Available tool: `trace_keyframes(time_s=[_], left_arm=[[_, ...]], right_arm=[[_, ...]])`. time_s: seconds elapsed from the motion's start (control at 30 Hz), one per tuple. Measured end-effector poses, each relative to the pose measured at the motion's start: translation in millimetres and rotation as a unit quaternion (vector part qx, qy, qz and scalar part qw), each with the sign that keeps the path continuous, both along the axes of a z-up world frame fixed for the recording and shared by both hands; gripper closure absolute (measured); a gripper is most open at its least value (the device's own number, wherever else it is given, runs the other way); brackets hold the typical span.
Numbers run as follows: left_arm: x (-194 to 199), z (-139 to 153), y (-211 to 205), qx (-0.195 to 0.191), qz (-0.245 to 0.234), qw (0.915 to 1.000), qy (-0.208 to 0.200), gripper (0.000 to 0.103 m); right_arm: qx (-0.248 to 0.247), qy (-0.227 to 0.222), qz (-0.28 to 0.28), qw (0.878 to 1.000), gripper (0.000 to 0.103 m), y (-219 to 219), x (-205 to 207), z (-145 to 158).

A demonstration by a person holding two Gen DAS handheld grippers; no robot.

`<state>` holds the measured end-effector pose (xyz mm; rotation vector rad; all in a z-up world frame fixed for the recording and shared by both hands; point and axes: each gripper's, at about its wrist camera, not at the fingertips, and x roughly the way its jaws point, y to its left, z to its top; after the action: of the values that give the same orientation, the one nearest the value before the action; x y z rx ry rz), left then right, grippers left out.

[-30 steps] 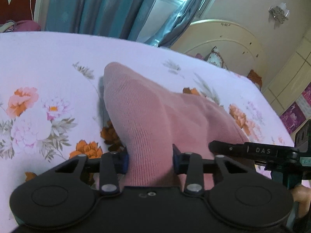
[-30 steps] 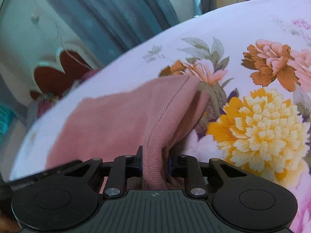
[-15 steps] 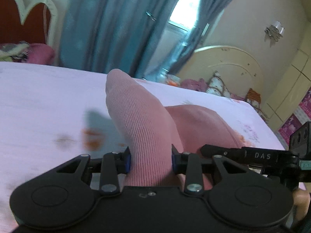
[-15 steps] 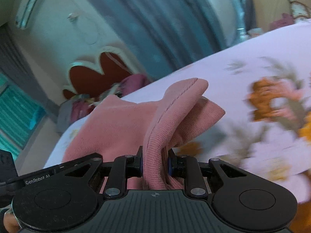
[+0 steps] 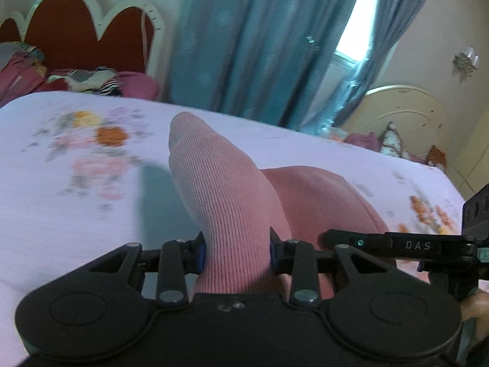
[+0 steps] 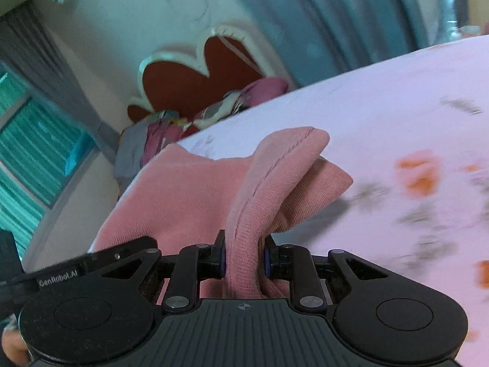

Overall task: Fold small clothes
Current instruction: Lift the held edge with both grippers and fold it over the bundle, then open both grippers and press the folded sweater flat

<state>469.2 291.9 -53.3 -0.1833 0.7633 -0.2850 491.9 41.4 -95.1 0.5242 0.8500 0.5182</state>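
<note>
- The left tool (image 5: 235, 252) is clamped on a bunched corner of the pink knit garment (image 5: 220, 189); the cloth fills the gap between its blue-padded fingers and stands up ahead of it in a rounded peak.
- The right tool (image 6: 244, 260) is likewise closed on the garment (image 6: 189, 189), pinching a narrow ribbed hem edge that rises straight ahead and flops over to the right.
- A second ago both wrist views looked down onto the floral bed sheet (image 5: 76, 183), with the cloth lying close to it. Now both views look far more level, showing the headboard (image 5: 82, 33) and the blue curtains (image 5: 253, 39), and the bed has dropped lower ahead of the tools.
- Both tools have therefore risen and tilted up, lifting the held edge off the bed; the sheet's flowers are smeared by motion.
- The garment's far body trails behind the raised corners, seemingly draped down to the bed.
- My reading: this is the carry-over stage of a fold, with the lifted edge probably about to be laid forward over the rest.
- The two grips look even enough for a straight crease.
</note>
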Motion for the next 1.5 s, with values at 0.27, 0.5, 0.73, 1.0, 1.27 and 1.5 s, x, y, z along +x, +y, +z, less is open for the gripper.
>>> trace_keyframes(time_s=[0.27,0.5,0.73,1.0,1.27,1.5], left_arm=[[6.0,-53.0,38.4,0.033,0.008,0.9994,0.003,0.04],[-1.5,-47.3,46.7,0.06,0.003,0.998,-0.02,0.034],[-20.2,-7.5,45.8,0.092,0.018,0.9895,-0.11,0.047],[43.4,-39.0,25.5,0.079,0.02,0.9958,-0.041,0.059],[39.7,-39.9,27.2,0.075,0.042,0.9956,-0.037,0.058],[-30.6,-21.3,29.8,0.086,0.02,0.9944,-0.058,0.057]], right_arm=[[-0.048,0.035,-0.033,0.998,0.081,18.6,26.5,-41.5],[-0.096,0.025,-0.065,0.993,0.068,24.2,12.5,-39.8],[-0.132,-0.044,-0.096,0.986,0.068,30.0,13.7,-1.6],[-0.208,-0.042,-0.054,0.976,0.069,86.3,58.9,-29.1],[-0.205,-0.035,-0.076,0.975,0.069,72.9,53.9,-33.0],[-0.204,-0.085,-0.029,0.975,0.069,70.4,-27.5,6.5]])
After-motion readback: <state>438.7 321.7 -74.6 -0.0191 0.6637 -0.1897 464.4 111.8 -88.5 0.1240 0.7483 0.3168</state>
